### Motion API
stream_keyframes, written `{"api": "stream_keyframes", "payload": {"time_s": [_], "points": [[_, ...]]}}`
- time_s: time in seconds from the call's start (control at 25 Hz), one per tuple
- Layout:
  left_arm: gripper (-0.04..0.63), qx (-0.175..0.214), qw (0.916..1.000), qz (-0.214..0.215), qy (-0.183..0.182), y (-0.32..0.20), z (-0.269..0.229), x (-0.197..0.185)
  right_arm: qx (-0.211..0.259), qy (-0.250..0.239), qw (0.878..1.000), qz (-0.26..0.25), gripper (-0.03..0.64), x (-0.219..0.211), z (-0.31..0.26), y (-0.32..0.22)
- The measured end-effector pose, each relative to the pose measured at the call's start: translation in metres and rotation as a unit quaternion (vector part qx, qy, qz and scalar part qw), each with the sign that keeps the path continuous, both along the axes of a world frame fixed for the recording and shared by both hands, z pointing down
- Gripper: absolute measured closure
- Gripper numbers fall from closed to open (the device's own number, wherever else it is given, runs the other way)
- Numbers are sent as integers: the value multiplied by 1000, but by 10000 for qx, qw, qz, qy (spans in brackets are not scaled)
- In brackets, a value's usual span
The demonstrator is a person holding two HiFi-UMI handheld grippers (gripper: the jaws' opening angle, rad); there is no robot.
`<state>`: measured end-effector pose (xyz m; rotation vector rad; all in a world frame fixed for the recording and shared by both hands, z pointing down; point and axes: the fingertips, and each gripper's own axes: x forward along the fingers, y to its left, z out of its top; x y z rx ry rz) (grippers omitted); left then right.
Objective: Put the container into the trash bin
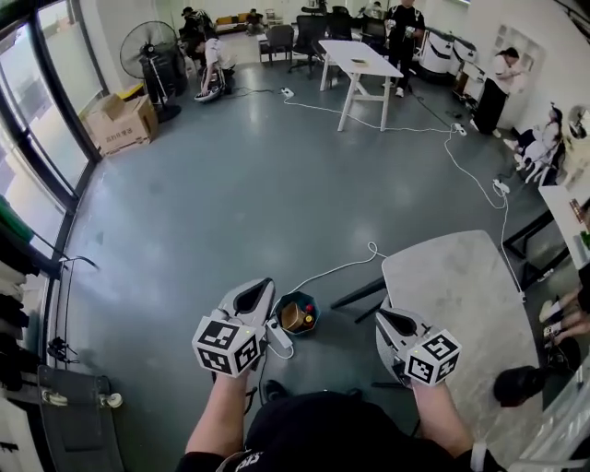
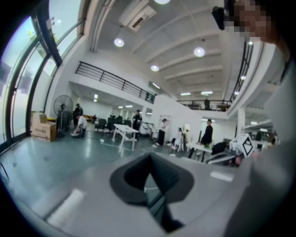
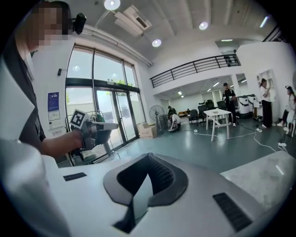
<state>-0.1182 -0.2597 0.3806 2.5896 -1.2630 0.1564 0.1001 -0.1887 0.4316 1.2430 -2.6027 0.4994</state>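
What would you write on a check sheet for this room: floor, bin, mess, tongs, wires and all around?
Surface: grey polished concrete floor; a pale grey tabletop at the right.
Job's things: small dark blue round trash bin on the floor, something brown inside; whether that is the container cannot be told.
Clutter: brown cardboard box by the windows.
Grippers: left tongs shut, nothing between; right tongs shut, nothing between.
Cables: long white cable snaking over the floor towards the bin.
Surroundings: white trestle table, black standing fan, several people at the far end.
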Motion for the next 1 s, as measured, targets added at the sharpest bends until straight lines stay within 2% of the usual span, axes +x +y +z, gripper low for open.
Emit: {"api": "stream_keyframes", "payload": {"time_s": [0.2, 0.4, 1.0], "points": [[588, -17, 10000, 27, 4, 5, -6, 49, 669, -85, 9971, 362, 624, 59, -32, 19], [588, 42, 9997, 220, -139, 13, -6, 74, 977, -57, 9947, 304, 625, 62, -41, 22], [588, 143, 9997, 85, -193, 8, -16, 64, 999, -215, 9945, 216, 626, 59, -47, 13]]}}
